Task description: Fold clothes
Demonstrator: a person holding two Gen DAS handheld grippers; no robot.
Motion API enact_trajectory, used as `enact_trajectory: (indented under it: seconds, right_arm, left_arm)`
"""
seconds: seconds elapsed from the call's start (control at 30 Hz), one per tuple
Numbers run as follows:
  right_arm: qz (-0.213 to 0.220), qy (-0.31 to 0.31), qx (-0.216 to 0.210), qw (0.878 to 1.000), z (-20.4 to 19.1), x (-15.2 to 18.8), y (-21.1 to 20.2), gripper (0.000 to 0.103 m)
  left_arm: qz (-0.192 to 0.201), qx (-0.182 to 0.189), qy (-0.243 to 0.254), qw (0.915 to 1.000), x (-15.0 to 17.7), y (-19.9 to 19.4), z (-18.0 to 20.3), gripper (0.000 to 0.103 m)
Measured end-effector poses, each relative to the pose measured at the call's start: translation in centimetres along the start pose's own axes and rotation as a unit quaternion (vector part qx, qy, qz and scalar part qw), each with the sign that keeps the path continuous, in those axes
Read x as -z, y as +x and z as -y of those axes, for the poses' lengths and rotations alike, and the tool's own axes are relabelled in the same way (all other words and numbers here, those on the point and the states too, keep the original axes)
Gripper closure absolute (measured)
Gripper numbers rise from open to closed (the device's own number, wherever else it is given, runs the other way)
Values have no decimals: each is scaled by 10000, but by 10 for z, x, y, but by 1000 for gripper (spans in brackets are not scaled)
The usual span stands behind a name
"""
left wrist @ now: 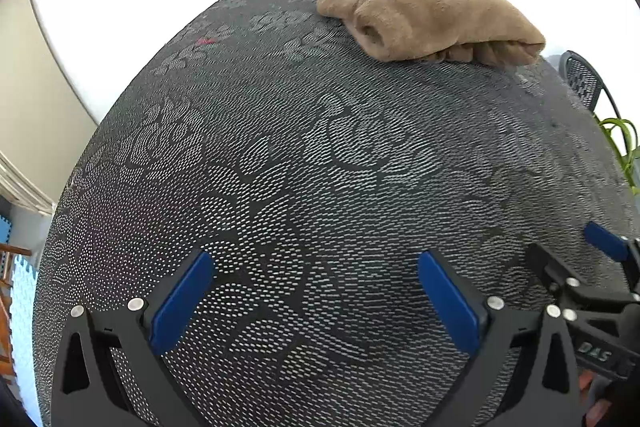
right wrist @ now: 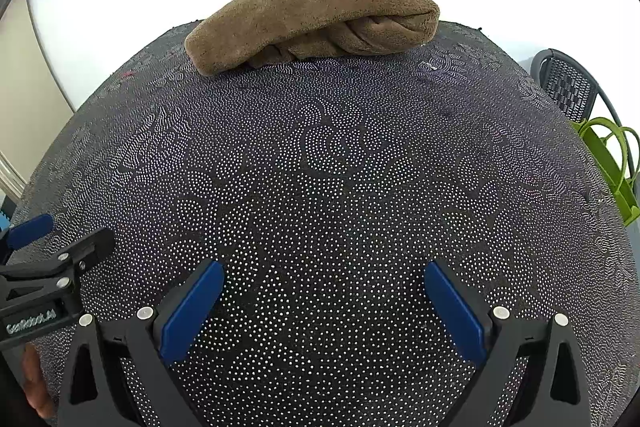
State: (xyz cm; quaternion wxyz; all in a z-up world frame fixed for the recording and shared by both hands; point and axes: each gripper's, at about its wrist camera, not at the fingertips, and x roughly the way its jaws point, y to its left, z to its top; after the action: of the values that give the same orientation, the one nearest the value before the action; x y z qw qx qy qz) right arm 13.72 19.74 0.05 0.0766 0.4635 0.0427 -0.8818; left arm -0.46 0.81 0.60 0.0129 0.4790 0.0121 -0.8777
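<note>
Folded brown plush garment (right wrist: 312, 17) lies at far edge of black dotted tablecloth (right wrist: 320, 187), long axis running left-right, rolled end toward the right. Left gripper (left wrist: 316, 291) and right gripper (right wrist: 324, 301) both spread wide, holding nothing, well apart from it.

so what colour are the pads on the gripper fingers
Blue pads on black fingers, on both the left gripper and right gripper; the right wrist view shows them best.
</note>
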Motion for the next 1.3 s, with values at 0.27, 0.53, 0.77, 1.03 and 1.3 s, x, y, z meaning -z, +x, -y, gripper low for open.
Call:
enact_trajectory:
  seconds: [0.27,0.53,0.77,1.03,1.3]
  right_arm:
    - [-23,-87,124,9999,1,1,2,1]
    - [-20,-72,126,9999,9,5,-1,1]
    - [-29,-70,130,9999,7,2,0,1]
    - [-33,-77,138,9999,-1,-1,8,1]
    - [-31,-80,139,9999,-2,0,8,1]
  left_arm:
    - [139,-194,15,9997,-11,0,4,0]
    - [-27,-119,-110,9999,-2,20,-9,0]
    - [-7,-146,-120,9998,-12,29,-18,0]
    - [98,-172,-167,9997,-8,31,-18,0]
    - [138,-170,-159,9996,7,3,-17,0]
